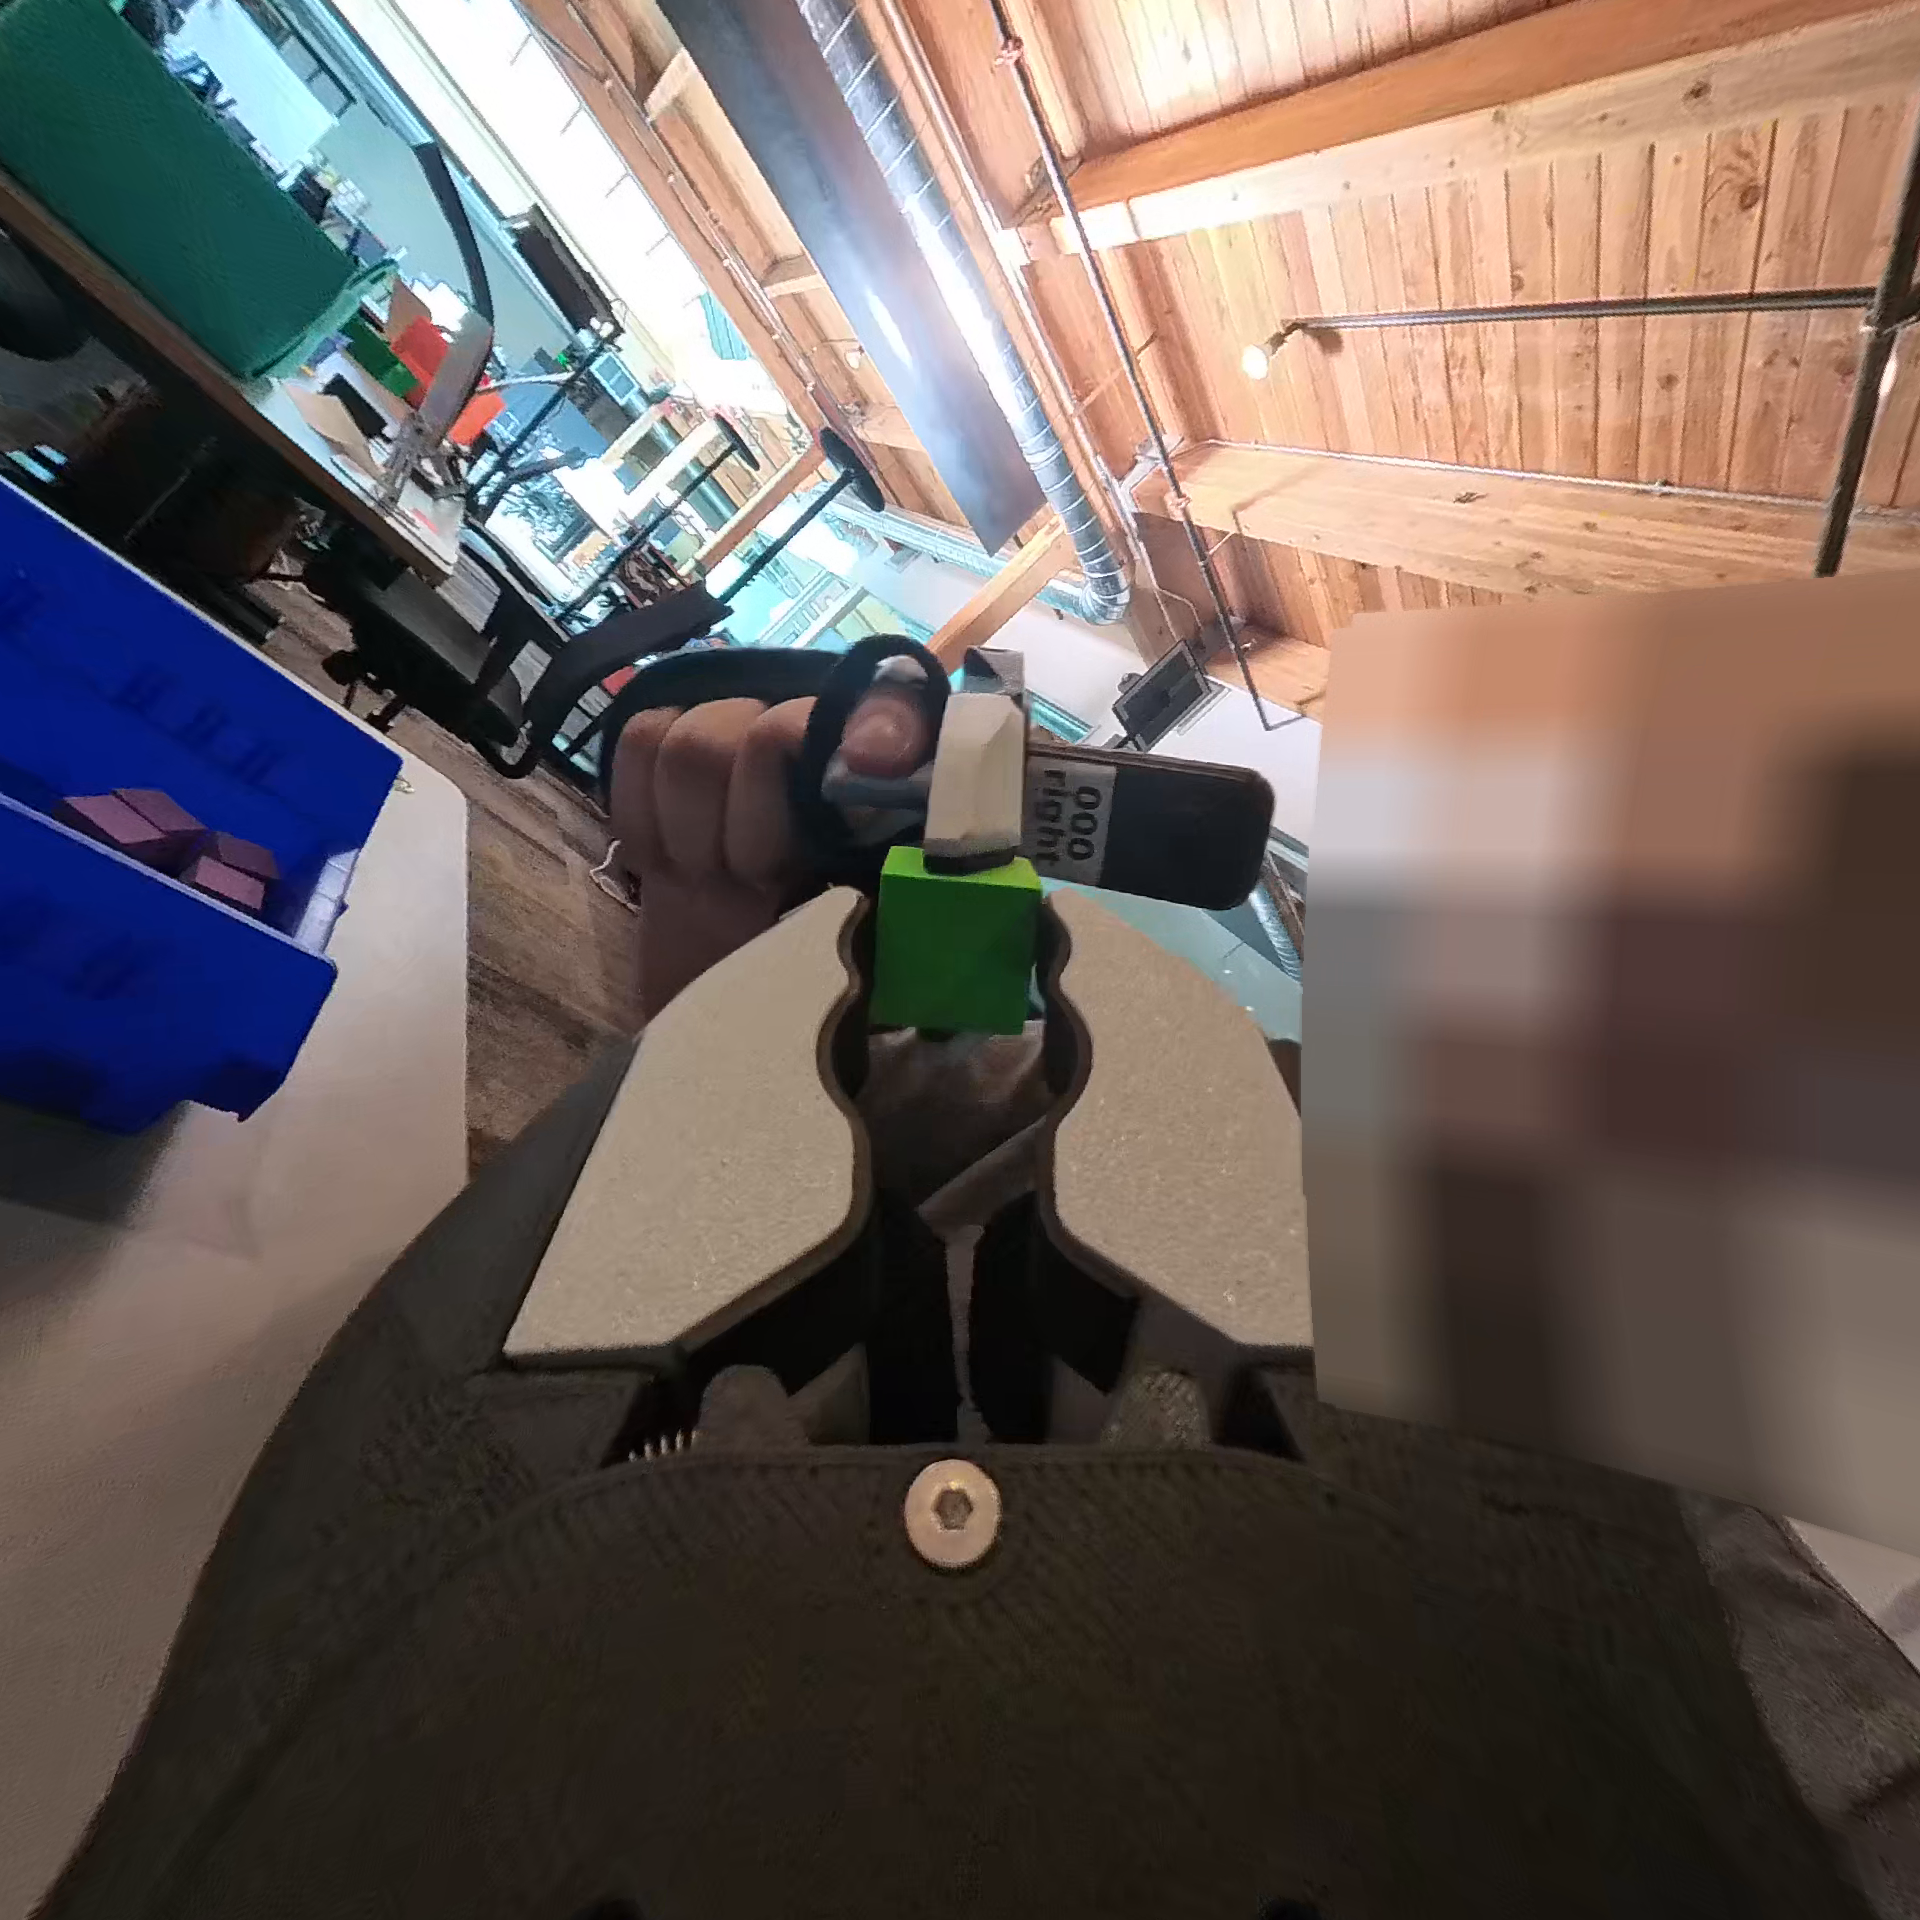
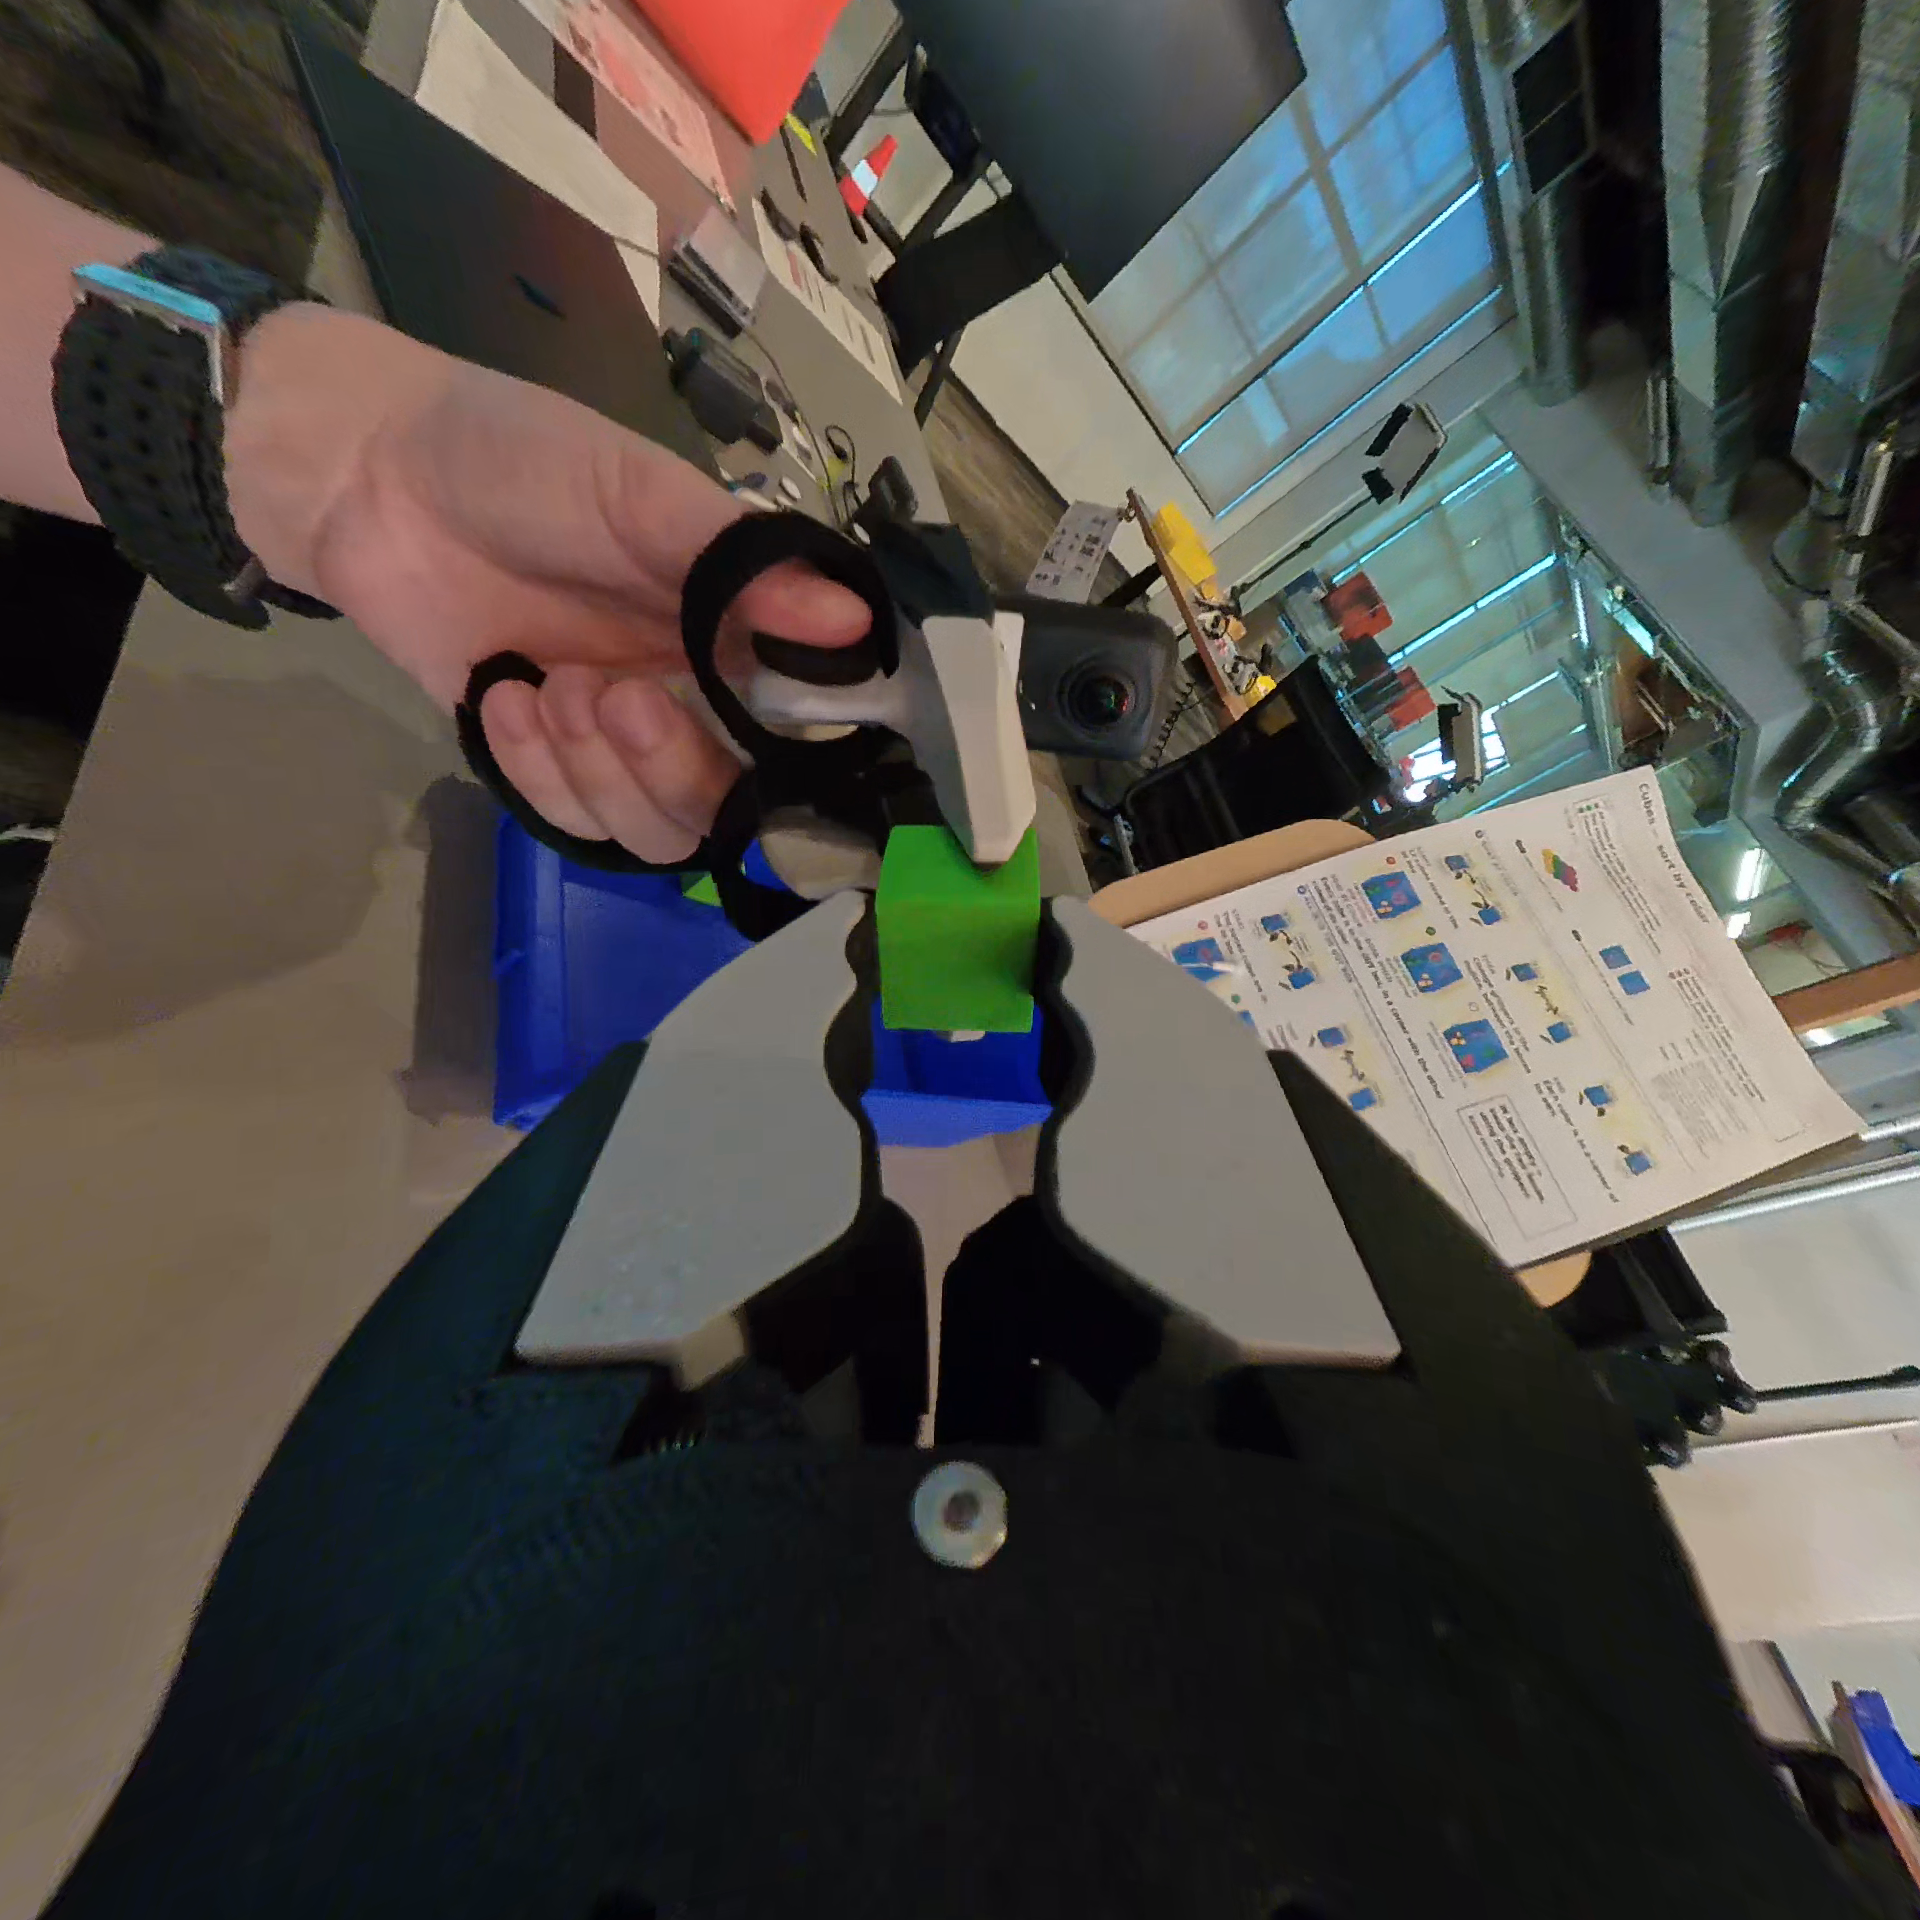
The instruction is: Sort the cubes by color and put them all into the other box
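Observation:
A green cube (image 1: 951, 951) is held in the air between both grippers. In the left wrist view, my left gripper (image 1: 951, 925) has its grey fingers closed on the cube's left and right faces. The right gripper's white fingers (image 1: 971, 790) clamp the cube from above and below, with a hand (image 1: 727, 790) behind on its handle. In the right wrist view, my right gripper (image 2: 954, 935) is closed on the sides of the green cube (image 2: 956, 956). The left gripper's finger (image 2: 982, 727) presses on the cube's top, and a hand (image 2: 499, 540) with a black wristband works that gripper.
A blue bin (image 1: 156, 935) holding purple cubes (image 1: 166, 831) stands on the pale table at left. Another blue bin (image 2: 623, 987) lies below the grippers with a green cube (image 2: 701, 888) inside. A printed sheet (image 2: 1507, 987) on a board lies at right.

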Available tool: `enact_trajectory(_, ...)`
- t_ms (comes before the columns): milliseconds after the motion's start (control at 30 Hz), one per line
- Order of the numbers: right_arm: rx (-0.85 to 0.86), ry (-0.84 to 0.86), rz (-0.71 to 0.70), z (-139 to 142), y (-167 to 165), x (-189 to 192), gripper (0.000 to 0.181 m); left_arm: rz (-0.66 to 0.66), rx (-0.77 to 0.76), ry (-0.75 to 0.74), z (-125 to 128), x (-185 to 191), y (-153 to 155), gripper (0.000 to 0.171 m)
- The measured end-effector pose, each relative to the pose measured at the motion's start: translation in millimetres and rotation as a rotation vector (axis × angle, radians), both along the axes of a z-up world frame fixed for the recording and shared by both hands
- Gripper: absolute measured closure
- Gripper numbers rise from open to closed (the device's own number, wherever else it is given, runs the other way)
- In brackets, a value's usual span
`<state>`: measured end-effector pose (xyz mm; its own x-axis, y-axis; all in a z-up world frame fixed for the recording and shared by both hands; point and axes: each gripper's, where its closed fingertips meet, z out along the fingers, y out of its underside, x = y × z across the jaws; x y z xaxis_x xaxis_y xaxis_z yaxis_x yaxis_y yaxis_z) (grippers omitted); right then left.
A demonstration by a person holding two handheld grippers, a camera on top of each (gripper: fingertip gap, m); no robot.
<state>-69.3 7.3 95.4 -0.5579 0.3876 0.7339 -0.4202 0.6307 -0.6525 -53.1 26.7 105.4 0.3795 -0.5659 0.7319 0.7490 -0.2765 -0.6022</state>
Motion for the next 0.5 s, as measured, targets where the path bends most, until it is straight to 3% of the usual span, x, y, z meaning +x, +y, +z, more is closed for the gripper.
enact_trajectory(33, 0.008, 0.012, -0.009, 1, 4, 0, 0.154, 0.015, 0.005, 0.004, 1, -3, 0, 0.138)
enact_trajectory(133, 0.044, 0.022, -0.060, 4, 30, -4, 0.153, 0.083, 0.026, 0.036, 7, -14, -5, 0.119)
enact_trajectory(267, 0.139, -0.144, -0.237, -5, 120, -32, 0.153, 0.301, -0.023, 0.333, 3, -36, -22, 0.113)
enact_trajectory(367, 0.277, -0.371, -0.388, -44, 200, -61, 0.153, 0.483, -0.070, 0.571, 2, -54, -38, 0.112)
enact_trajectory(500, 0.408, -0.628, -0.458, -112, 264, -88, 0.153, 0.717, -0.129, 0.870, -3, -75, -56, 0.112)
